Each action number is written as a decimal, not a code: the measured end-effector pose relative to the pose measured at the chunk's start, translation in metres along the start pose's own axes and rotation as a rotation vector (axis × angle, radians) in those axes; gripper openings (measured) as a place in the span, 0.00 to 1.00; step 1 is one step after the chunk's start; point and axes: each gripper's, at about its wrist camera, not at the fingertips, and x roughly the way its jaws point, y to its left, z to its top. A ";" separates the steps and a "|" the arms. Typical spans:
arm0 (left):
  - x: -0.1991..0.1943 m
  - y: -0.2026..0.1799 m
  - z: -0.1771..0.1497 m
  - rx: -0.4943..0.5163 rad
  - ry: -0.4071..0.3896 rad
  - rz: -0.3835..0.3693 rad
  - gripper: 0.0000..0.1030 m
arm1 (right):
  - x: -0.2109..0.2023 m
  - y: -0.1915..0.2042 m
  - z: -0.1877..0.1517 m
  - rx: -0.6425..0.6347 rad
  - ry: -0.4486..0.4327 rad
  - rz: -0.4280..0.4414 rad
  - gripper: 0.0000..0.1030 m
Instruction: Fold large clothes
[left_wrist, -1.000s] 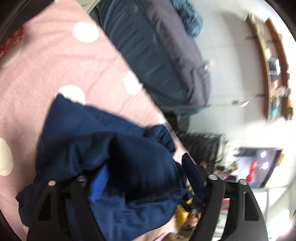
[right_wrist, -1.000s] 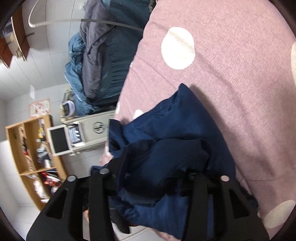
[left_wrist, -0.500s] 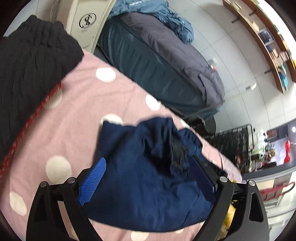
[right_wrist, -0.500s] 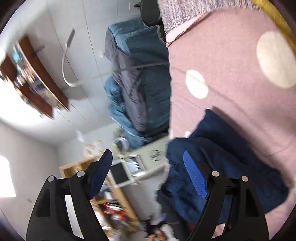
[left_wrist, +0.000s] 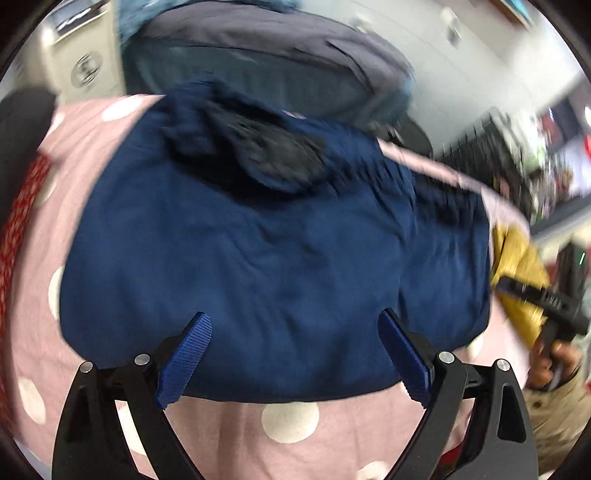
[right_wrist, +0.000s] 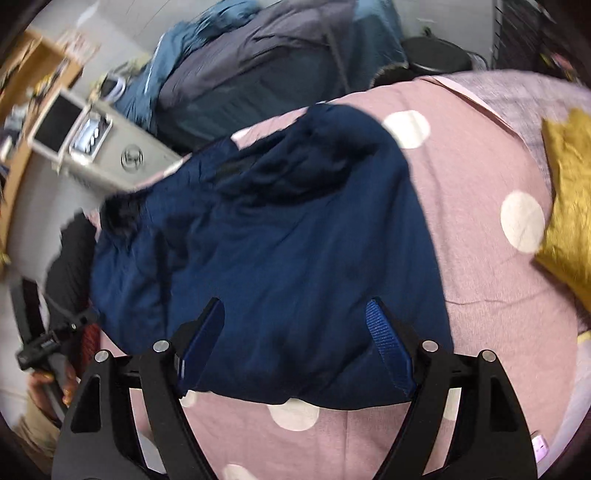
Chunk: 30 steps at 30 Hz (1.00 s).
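Note:
A navy blue garment (left_wrist: 266, 236) lies folded in a bundle on the pink dotted sheet (left_wrist: 291, 439); it also shows in the right wrist view (right_wrist: 280, 251). A darker hood or collar part (left_wrist: 273, 155) sits at its far end. My left gripper (left_wrist: 295, 354) is open and empty, just above the garment's near edge. My right gripper (right_wrist: 295, 343) is open and empty over the garment's near edge too. The right gripper's body shows at the right edge of the left wrist view (left_wrist: 546, 306).
A yellow garment (right_wrist: 569, 206) lies on the sheet to the right. A black and red garment (left_wrist: 22, 177) lies at the left. A dark quilt pile (right_wrist: 266, 70) and a grey appliance (right_wrist: 107, 155) stand beyond the bed.
Both grippers let go of the navy garment and pulled back. The garment now lies flat in a folded bundle on the sheet. Both views have swung to look down on it.

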 end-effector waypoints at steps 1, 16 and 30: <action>0.004 -0.004 -0.003 0.017 0.008 0.005 0.87 | 0.006 0.008 -0.004 -0.035 0.010 -0.005 0.76; 0.076 0.033 0.024 -0.187 0.110 0.007 0.91 | 0.073 0.014 -0.015 -0.195 0.098 -0.272 0.76; 0.113 0.039 0.041 -0.185 0.158 0.121 0.94 | 0.090 -0.005 -0.016 -0.169 0.121 -0.267 0.87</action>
